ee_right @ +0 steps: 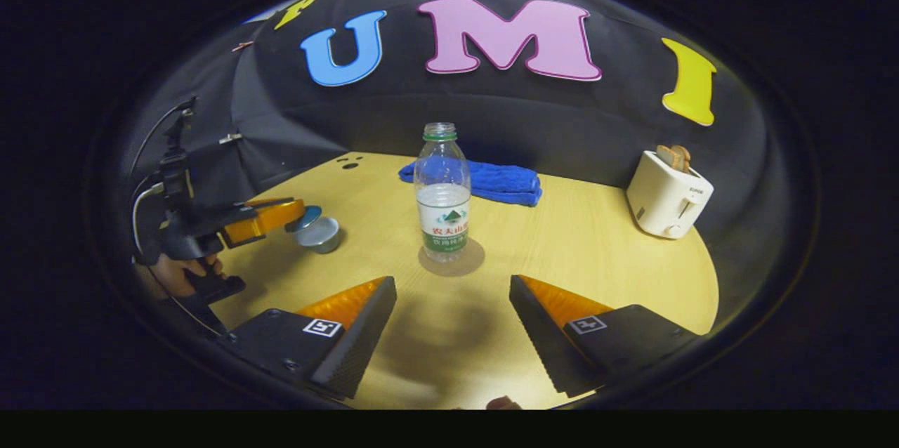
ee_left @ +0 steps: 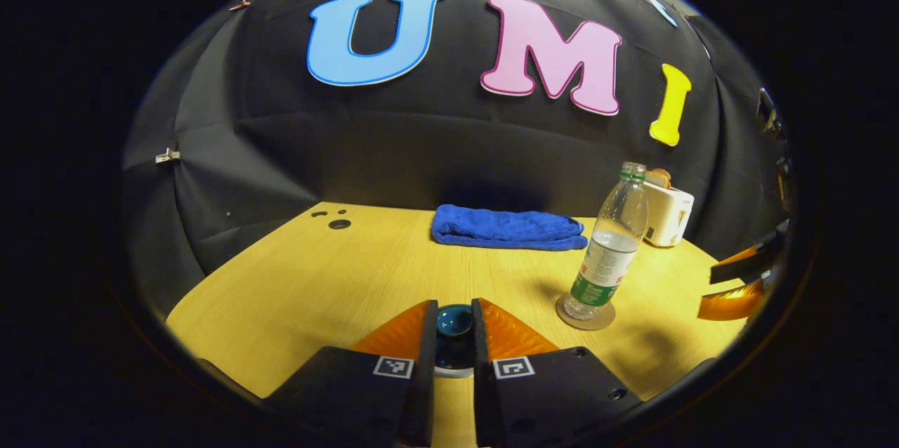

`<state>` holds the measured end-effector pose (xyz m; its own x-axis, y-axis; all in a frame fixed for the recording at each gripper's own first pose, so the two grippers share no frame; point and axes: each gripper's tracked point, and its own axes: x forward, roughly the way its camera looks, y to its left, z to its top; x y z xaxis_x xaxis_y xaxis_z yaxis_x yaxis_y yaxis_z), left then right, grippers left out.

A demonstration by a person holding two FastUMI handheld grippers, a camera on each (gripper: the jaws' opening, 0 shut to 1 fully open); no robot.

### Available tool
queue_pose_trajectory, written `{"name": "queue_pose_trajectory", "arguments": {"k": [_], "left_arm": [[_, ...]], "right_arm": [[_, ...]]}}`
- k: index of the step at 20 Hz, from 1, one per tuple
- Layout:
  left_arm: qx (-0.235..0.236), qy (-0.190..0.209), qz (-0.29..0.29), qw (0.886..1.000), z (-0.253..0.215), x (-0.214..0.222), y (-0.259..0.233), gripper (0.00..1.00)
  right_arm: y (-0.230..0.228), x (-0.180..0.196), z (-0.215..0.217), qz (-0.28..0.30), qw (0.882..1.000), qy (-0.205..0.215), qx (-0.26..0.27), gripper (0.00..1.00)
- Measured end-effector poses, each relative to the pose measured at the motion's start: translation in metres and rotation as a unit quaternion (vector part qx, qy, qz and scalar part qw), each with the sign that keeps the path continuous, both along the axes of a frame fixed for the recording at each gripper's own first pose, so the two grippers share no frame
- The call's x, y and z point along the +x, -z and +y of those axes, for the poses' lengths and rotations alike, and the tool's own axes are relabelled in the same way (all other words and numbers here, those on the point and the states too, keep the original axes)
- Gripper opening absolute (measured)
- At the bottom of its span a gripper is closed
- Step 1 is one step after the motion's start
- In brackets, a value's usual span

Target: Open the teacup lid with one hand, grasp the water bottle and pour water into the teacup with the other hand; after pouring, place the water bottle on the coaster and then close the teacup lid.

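In the left gripper view, my left gripper (ee_left: 454,325) is shut on the dark blue teacup lid (ee_left: 454,319), with the teacup's pale rim (ee_left: 453,371) just beneath it. The right gripper view has that lid (ee_right: 307,217) held tilted just over the metal teacup (ee_right: 321,235) at the table's left. The clear, uncapped water bottle (ee_right: 442,195), partly full, stands upright on the round coaster (ee_right: 469,262) in the middle of the table. My right gripper (ee_right: 449,318) is open, a short way in front of the bottle and not touching it. The bottle (ee_left: 609,244) and coaster (ee_left: 586,318) also lie to the right of my left gripper.
A folded blue towel (ee_right: 491,181) lies at the back of the wooden table (ee_right: 597,244). A white toaster (ee_right: 667,202) with bread in it stands at the back right. A hand (ee_right: 179,272) holds the left gripper at the table's left edge.
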<state>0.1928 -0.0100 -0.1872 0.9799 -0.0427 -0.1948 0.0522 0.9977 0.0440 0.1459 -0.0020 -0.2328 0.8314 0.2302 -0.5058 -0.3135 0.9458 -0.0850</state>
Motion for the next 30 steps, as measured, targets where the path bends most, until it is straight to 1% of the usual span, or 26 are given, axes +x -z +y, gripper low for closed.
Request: {"name": "queue_pose_trajectory", "arguments": {"k": [2, 6, 7, 8, 11, 12, 13, 15, 16, 18, 19, 20, 21, 22, 23, 25, 28, 30], "left_arm": [[0.005, 0.003, 0.004, 1.000, -0.001, 0.006, 0.008, 0.27], [0.020, 0.008, 0.014, 1.000, -0.004, 0.011, 0.022, 0.27], [0.023, 0.010, 0.016, 1.000, -0.004, 0.011, 0.025, 0.27], [0.026, 0.011, 0.018, 0.999, -0.004, 0.010, 0.027, 0.27], [0.033, 0.006, 0.017, 0.999, -0.002, 0.010, 0.030, 0.29], [0.031, 0.005, 0.017, 0.999, -0.001, 0.010, 0.030, 0.27], [0.028, 0.006, 0.019, 0.999, -0.001, 0.010, 0.031, 0.34], [0.029, 0.005, 0.017, 0.999, 0.000, 0.008, 0.029, 0.33], [0.029, 0.005, 0.011, 0.999, -0.001, 0.006, 0.024, 0.39], [0.029, 0.007, -0.002, 1.000, -0.001, 0.000, 0.011, 0.56], [0.028, 0.007, -0.004, 1.000, -0.001, -0.006, 0.006, 0.59], [0.028, 0.006, -0.008, 1.000, 0.001, -0.014, -0.003, 0.75], [0.030, 0.006, -0.012, 0.999, 0.001, -0.023, -0.013, 0.75], [0.033, 0.006, -0.017, 0.999, 0.002, -0.032, -0.024, 0.84], [0.035, 0.007, -0.021, 0.999, 0.001, -0.043, -0.036, 0.89], [0.042, 0.010, -0.032, 0.999, 0.000, -0.066, -0.063, 0.94], [0.043, 0.002, -0.054, 0.998, -0.002, -0.101, -0.105, 0.94], [0.034, -0.010, -0.073, 0.997, -0.003, -0.123, -0.134, 0.94]], "right_arm": [[-0.003, -0.007, 0.004, 0.007, 1.000, 0.001, 0.014, 1.00], [-0.006, -0.004, 0.007, 0.008, 0.999, 0.018, 0.050, 1.00], [-0.005, -0.001, 0.004, 0.006, 0.998, 0.024, 0.049, 0.95], [-0.001, 0.001, 0.001, 0.008, 0.999, 0.029, 0.046, 1.00], [-0.003, 0.007, -0.002, 0.007, 0.998, 0.039, 0.051, 0.99], [-0.003, 0.006, -0.002, 0.005, 0.998, 0.040, 0.054, 0.99], [-0.004, 0.006, -0.003, 0.006, 0.998, 0.042, 0.054, 0.99], [-0.002, 0.004, -0.003, 0.008, 0.998, 0.041, 0.052, 0.99], [-0.002, 0.002, -0.003, 0.008, 0.998, 0.041, 0.050, 0.99], [-0.007, 0.000, -0.004, 0.004, 0.998, 0.042, 0.046, 0.99], [-0.011, -0.001, -0.004, 0.001, 0.998, 0.045, 0.048, 0.99], [-0.017, -0.003, -0.003, -0.002, 0.998, 0.047, 0.051, 0.99], [-0.025, -0.004, -0.002, -0.007, 0.997, 0.050, 0.056, 0.99], [-0.035, -0.006, -0.002, -0.014, 0.997, 0.053, 0.058, 1.00], [-0.044, -0.008, -0.002, -0.020, 0.997, 0.056, 0.059, 1.00], [-0.065, -0.015, -0.003, -0.037, 0.995, 0.063, 0.060, 0.99], [-0.100, -0.029, -0.003, -0.065, 0.993, 0.073, 0.064, 0.99], [-0.126, -0.039, -0.003, -0.098, 0.990, 0.075, 0.062, 0.99]]}}
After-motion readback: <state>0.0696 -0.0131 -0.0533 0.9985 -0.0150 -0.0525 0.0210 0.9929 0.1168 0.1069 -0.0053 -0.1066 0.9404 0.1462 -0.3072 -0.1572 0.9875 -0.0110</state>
